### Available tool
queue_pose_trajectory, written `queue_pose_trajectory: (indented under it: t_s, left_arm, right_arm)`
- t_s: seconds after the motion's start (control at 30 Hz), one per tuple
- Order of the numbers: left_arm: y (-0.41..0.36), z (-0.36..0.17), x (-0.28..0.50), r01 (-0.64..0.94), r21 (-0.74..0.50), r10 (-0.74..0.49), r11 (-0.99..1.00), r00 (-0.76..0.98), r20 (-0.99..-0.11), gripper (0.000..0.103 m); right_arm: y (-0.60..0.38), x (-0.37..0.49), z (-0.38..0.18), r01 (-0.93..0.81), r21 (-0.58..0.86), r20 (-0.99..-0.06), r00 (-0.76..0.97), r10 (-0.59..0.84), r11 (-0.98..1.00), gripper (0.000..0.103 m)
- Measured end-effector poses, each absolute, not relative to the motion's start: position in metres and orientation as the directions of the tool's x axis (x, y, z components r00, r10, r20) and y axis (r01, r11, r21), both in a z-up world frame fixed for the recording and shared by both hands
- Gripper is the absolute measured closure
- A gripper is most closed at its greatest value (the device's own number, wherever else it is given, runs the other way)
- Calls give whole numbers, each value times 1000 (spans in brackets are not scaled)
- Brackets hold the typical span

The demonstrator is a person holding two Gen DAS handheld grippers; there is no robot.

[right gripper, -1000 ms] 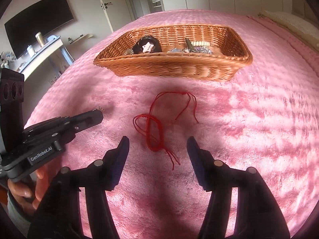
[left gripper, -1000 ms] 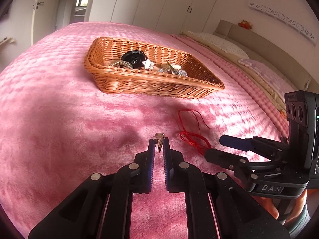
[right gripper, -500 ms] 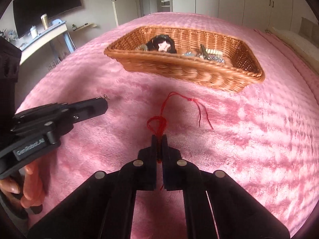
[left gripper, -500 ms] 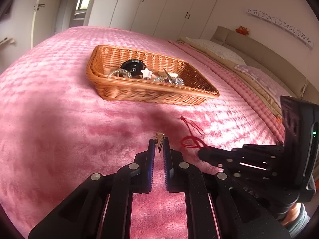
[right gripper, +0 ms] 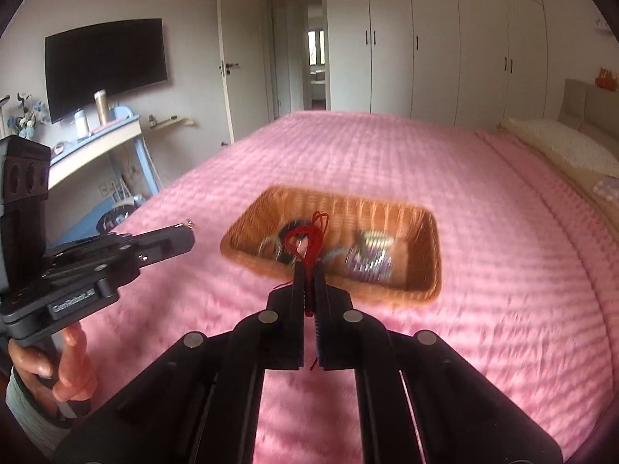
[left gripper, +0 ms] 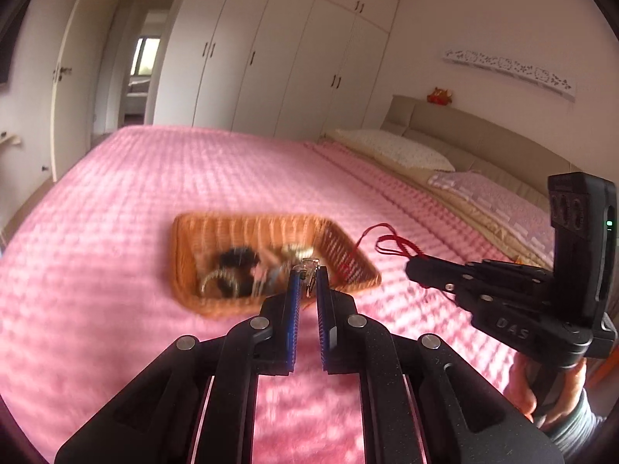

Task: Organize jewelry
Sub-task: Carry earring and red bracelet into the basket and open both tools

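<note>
Both my grippers are raised above the pink bedspread (left gripper: 116, 232), each carrying a piece toward the wicker basket (right gripper: 421, 270), which sits at the centre of both wrist views, blurred. My right gripper (right gripper: 309, 274) is clamped on the red cord bracelet (right gripper: 309, 239): its loops stand up from the fingertips and a loose end trails down between the jaws. In that view the basket lies directly ahead and just below the tips, its long axis running across the frame, so the cord already overlaps the basket's left-centre. My left gripper (left gripper: 307, 270) pinches a small metal trinket (left gripper: 310, 265) at its very tips, the jaws nearly together; the basket's near right corner sits just beyond them. I judge the right hand to be the nearer one, pointing forward and slightly down over the near rim, while the left comes in from the lower left. Other jewellery already lies in the basket, too blurred to name.
</note>
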State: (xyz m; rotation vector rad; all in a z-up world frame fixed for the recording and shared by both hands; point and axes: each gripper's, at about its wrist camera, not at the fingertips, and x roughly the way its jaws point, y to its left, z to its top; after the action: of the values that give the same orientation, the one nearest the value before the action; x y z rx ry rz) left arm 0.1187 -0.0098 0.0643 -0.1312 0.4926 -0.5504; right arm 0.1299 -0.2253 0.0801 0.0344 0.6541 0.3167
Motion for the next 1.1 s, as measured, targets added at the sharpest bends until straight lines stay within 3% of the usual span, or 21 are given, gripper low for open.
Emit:
queue_pose_trajectory:
  t_s: [0.23,0.47,0.7,0.97,1.1]
  left_arm:
    - [-17,81,179,469,-269,-541,841,746,-388,96]
    - [-24,46,261,389,-294,-487,873,723,-491,96]
    - [-24,6,296,333,-293,-443,896,696,-564,96]
    - [-19,-9,299,317,-301,-437,899,678,-591,96]
    - [-15,-8,297,314,-315,-444,896,680,-584,76]
  right_arm:
    - [-240,216,72,-237,227,-620,713,327,945,100]
    - [-237,289,19,-194,276,-699,632,335,941,100]
    - [-222,311,-23,-188,279,-749,571,336,942,100]
    - [-218,314,-39,-177,291,-775,532,340,940,100]
    - [-220,309,-38,-182,302,-771,531,352,936,97]
